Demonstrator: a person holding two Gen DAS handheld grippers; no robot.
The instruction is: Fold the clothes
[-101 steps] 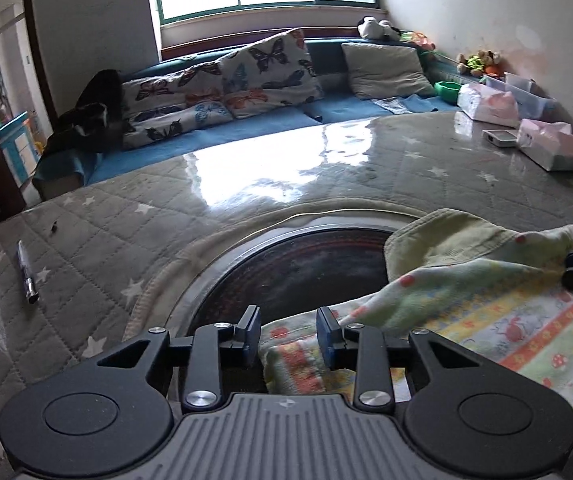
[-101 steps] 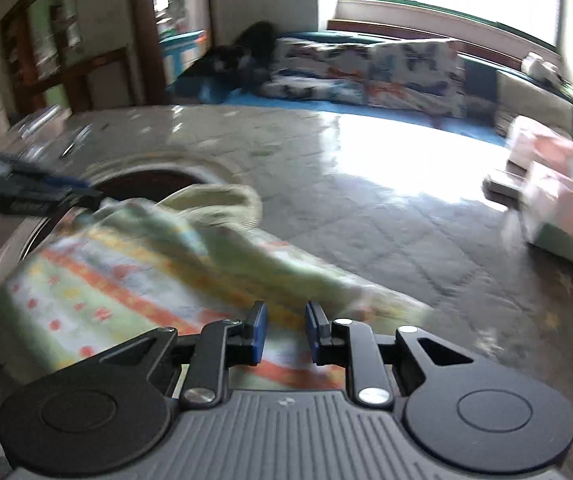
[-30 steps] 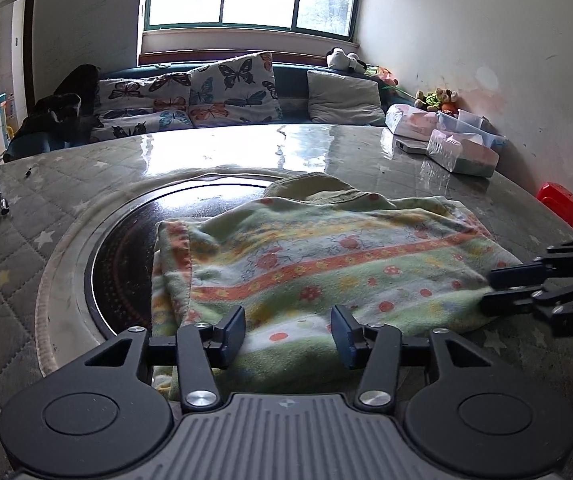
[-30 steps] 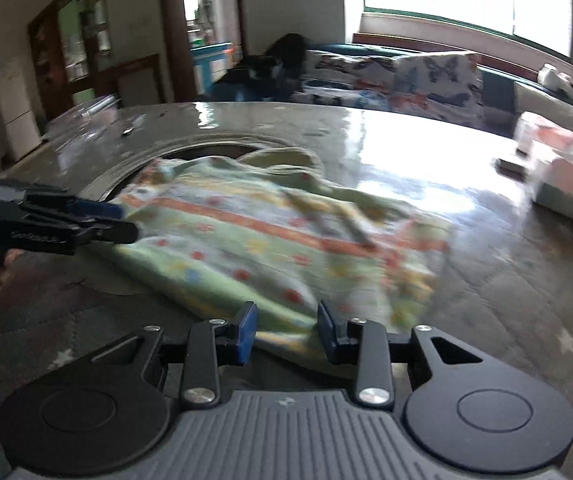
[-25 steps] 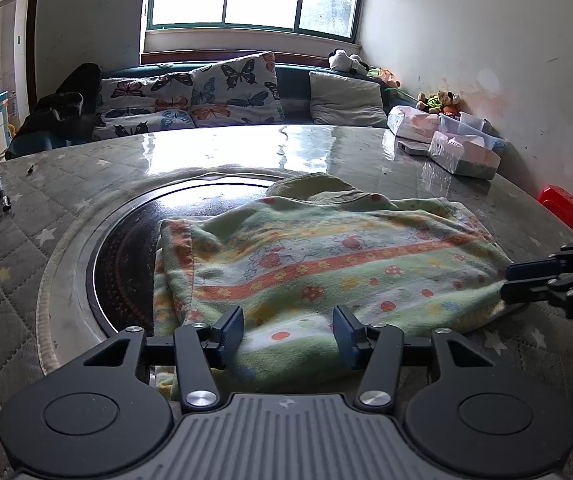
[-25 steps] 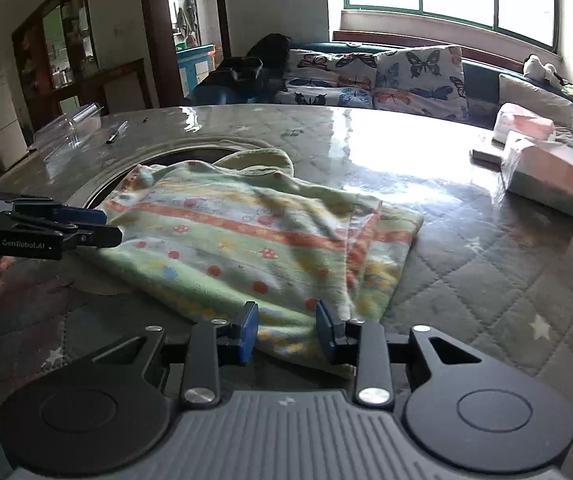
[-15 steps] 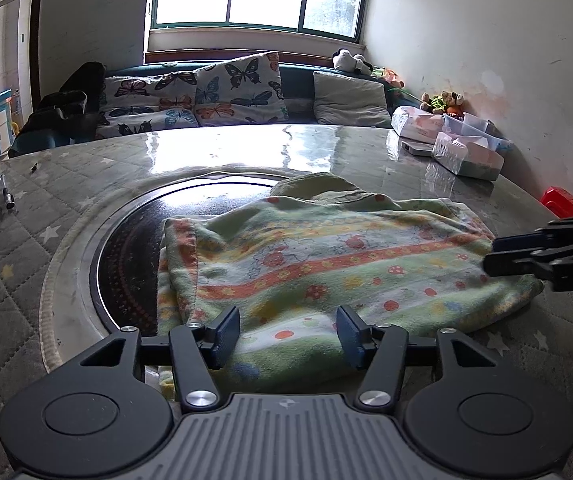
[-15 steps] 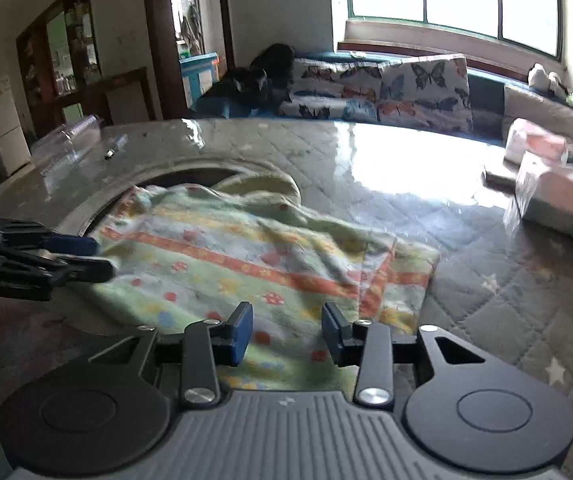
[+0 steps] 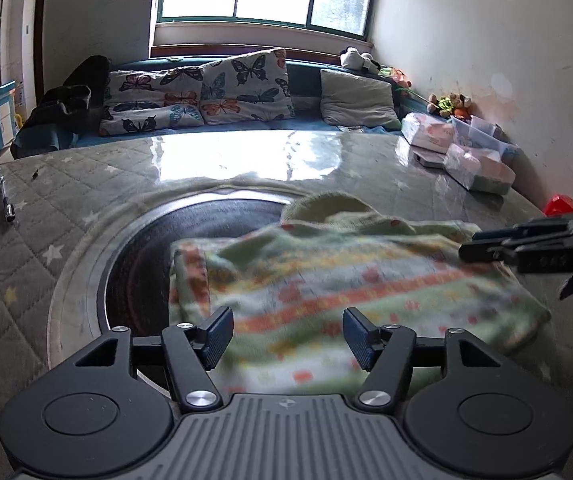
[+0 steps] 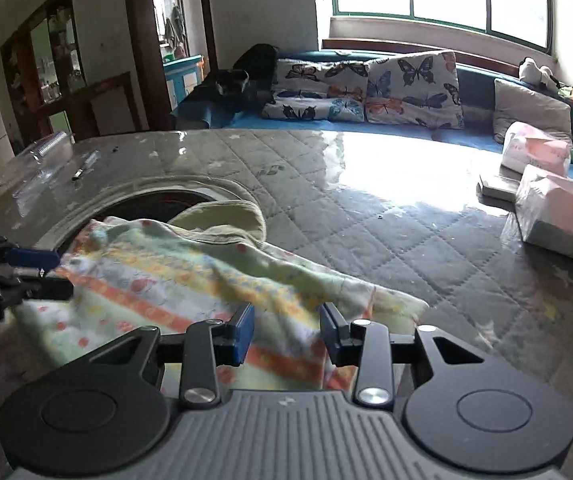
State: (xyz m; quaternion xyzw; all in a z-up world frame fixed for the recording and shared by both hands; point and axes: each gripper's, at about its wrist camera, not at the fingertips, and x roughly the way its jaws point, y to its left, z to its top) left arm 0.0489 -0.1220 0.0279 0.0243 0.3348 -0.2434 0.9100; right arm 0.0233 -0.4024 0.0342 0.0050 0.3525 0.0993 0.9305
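Note:
A small green garment (image 9: 346,280) with orange stripes and red dots lies flat on the table, partly over the dark round inset (image 9: 146,248). Its plain green hood (image 10: 226,220) sits at the far side. My left gripper (image 9: 286,334) hovers over the garment's near edge; its jaws are opening and grip nothing. My right gripper (image 10: 286,334) stands open above the garment's (image 10: 190,272) right end, with cloth below the fingers but not pinched. Each gripper also shows in the other's view: the right gripper (image 9: 482,246) at the right side, the left gripper (image 10: 42,270) at the left.
The table wears a quilted grey cover with stars (image 9: 26,248). A pen (image 9: 7,204) lies far left. Tissue packs (image 9: 478,168) and a flat box stand at the right, with a red item (image 9: 562,204) by the wall. A sofa with butterfly cushions (image 9: 206,92) runs behind.
The left jaws have spread wider. The right gripper has moved in from beside the table's edge to over the garment's right end. The garment lies where it was.

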